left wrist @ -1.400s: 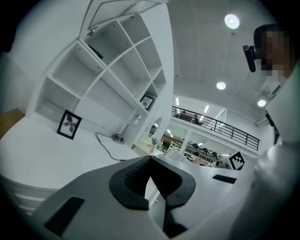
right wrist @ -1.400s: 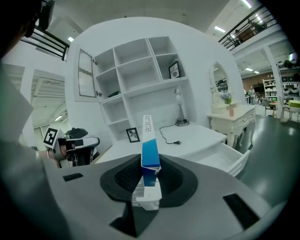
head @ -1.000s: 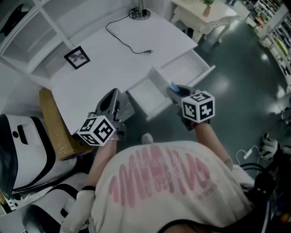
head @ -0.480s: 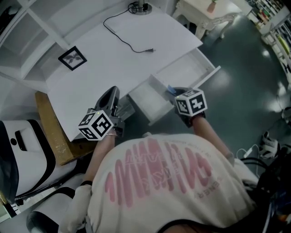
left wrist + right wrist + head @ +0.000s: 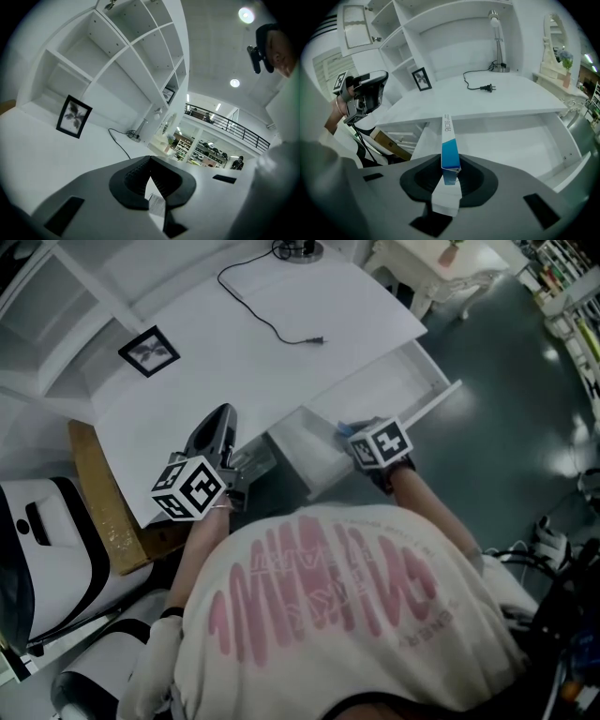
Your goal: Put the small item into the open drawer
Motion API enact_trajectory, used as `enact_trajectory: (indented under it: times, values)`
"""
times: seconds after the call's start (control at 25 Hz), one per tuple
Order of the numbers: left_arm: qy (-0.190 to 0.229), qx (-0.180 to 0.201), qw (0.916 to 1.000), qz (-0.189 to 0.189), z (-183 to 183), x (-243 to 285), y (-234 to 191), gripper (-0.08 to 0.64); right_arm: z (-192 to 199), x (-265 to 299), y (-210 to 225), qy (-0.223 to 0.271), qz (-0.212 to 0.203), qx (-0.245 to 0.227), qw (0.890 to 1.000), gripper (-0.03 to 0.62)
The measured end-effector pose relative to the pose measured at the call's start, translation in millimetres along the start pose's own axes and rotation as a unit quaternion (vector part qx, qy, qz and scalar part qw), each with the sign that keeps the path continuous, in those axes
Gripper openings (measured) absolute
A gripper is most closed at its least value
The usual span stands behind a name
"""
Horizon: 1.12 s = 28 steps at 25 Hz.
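Note:
The small item is a slim blue and white box (image 5: 446,131). My right gripper (image 5: 450,165) is shut on its near end, and the box sticks out forward past the jaws. It hangs over the open white drawer (image 5: 520,140), tilted down toward the drawer's inside. In the head view the right gripper (image 5: 351,433) sits at the drawer's (image 5: 389,395) near left corner, and the box is almost hidden there. My left gripper (image 5: 221,418) hovers over the desk's front edge, left of the drawer. Its jaws (image 5: 150,162) meet at the tips with nothing between them.
On the white desk (image 5: 244,352) stand a framed picture (image 5: 150,351), a loose power cord with plug (image 5: 272,329) and a lamp base (image 5: 298,249). A cardboard box (image 5: 103,493) leans beside the desk at the left. White shelving (image 5: 117,61) rises behind it.
My right gripper has sunk toward the drawer and tipped further down, still holding the box. My left gripper has drifted slightly left and forward over the desk edge.

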<state>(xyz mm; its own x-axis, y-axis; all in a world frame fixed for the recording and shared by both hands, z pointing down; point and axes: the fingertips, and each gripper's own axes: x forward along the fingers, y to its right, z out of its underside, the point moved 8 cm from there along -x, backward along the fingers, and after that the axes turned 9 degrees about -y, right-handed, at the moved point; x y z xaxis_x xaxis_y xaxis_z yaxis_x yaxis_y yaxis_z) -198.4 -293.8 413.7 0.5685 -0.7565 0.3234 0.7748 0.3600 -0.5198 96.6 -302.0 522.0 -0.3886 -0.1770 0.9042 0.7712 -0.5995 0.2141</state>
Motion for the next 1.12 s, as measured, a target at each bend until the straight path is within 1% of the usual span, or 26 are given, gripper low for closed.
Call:
enact_trajectory:
  times: [0.16, 0.28, 0.48, 0.6, 0.72, 0.76, 0.96, 1.12]
  values:
    - [-0.003, -0.004, 1.0000, 0.001, 6.3, -1.2, -1.0, 0.029, 2.0, 15.0, 4.0, -0.050, -0.005, -0.018, 0.999, 0.100]
    - [-0.004, -0.006, 1.0000, -0.001, 11.1, -1.2, -3.2, 0.029, 0.6, 23.5, 8.0, -0.073, -0.012, -0.028, 0.997, 0.100]
    - [-0.004, -0.015, 0.9997, -0.017, 19.7, -3.8, -2.9, 0.029, 0.5, 34.4, 16.7, -0.107, -0.032, -0.044, 0.993, 0.100]
    - [0.004, -0.023, 0.9992, -0.034, 25.3, -4.6, -2.3, 0.029, -1.6, 39.3, 24.0, -0.131, -0.052, -0.055, 0.989, 0.100]
    - [0.015, -0.033, 0.9979, -0.054, 30.6, -1.7, -1.9, 0.029, -7.5, 42.5, 30.3, -0.152, -0.091, -0.051, 0.983, 0.100]
    - [0.018, -0.038, 0.9973, -0.061, 32.4, 0.3, -1.2, 0.029, -9.9, 42.6, 32.9, -0.158, -0.098, -0.057, 0.981, 0.100]
    - [0.036, -0.058, 0.9933, -0.094, 37.7, 13.3, 10.7, 0.029, -18.2, 42.7, 43.8, -0.190, -0.115, -0.123, 0.967, 0.100]
    - [0.045, -0.074, 0.9891, -0.119, 44.8, 25.8, 25.3, 0.029, -19.8, 44.2, 60.6, -0.221, -0.149, -0.160, 0.951, 0.100]
